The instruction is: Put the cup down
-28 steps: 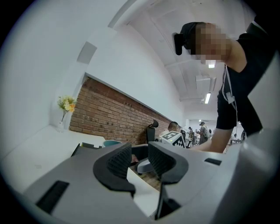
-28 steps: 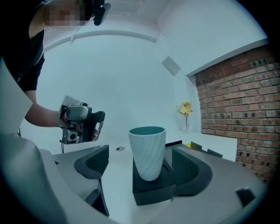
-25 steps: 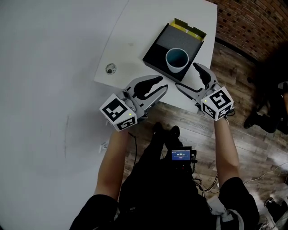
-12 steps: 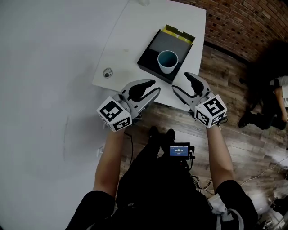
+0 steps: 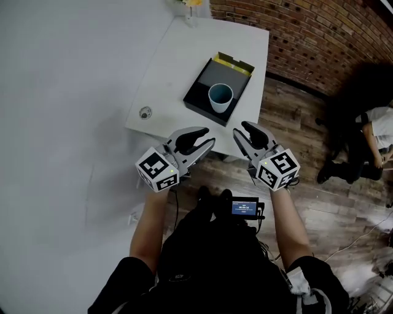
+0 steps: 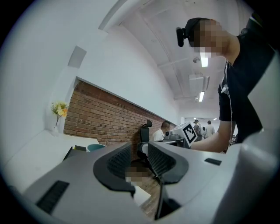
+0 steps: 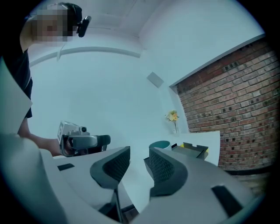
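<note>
A teal-lined white cup [image 5: 220, 97] stands upright on a black box [image 5: 209, 78] on the white table [image 5: 175, 58]. Nothing holds it. Both grippers hang off the table's near edge, above the wooden floor. My left gripper [image 5: 206, 136] is shut and empty. My right gripper [image 5: 239, 130] is closing, its jaws almost together with nothing between them. In the left gripper view the cup [image 6: 95, 147] peeks over the left jaw. The right gripper view has the cup [image 7: 159, 144] just beyond the jaws, next to the box [image 7: 192, 151].
A small vase of flowers [image 5: 191, 5] stands at the table's far edge. A small round object [image 5: 145, 112] lies on the table's near left part. A brick wall [image 5: 319, 37] runs behind, and a person [image 5: 371, 132] sits at the right.
The right jaws have gone from wide apart to nearly together. Both grippers have drawn back from the table, and the cup and box now sit farther from them.
</note>
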Motion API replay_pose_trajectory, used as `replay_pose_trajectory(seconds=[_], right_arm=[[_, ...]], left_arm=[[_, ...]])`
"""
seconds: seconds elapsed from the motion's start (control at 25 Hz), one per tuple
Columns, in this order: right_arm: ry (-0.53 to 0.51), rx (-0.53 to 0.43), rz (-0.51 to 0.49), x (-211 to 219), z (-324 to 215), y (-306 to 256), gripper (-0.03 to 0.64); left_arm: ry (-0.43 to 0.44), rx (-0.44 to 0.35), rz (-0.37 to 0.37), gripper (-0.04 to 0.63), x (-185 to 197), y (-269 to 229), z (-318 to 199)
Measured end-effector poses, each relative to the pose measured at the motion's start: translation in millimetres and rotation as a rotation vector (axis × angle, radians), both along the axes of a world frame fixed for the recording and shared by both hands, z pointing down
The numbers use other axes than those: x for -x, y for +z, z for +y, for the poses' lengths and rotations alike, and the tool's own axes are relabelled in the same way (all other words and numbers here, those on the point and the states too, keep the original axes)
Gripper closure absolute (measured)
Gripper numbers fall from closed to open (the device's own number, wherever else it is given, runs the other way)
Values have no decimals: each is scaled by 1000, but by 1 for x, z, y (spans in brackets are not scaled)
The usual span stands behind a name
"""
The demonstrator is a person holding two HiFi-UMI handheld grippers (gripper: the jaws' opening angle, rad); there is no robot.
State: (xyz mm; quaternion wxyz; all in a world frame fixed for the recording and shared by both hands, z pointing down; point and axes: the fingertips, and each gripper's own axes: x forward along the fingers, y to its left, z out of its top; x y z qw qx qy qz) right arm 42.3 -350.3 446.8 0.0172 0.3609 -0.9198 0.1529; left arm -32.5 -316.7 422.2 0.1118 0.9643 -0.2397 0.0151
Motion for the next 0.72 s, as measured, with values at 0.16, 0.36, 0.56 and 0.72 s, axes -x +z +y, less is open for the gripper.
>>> replay_pose_trajectory(seconds=[0.16,0.36,0.56,0.72], right_arm=[[8,19,-23,-3,10,-8,483],[13,24,-38,-4,20,-13,492],[3,27,-35,2,26,-11,495],[-6,23,-33,5,26,-13,494]], left_arm=[[4,5,3,472,-3,-2,12],[8,3,13,472,-7,-2,21],[10,-4,16,472,-8,-3,23],[6,-5,15,472,-8,-5,22]])
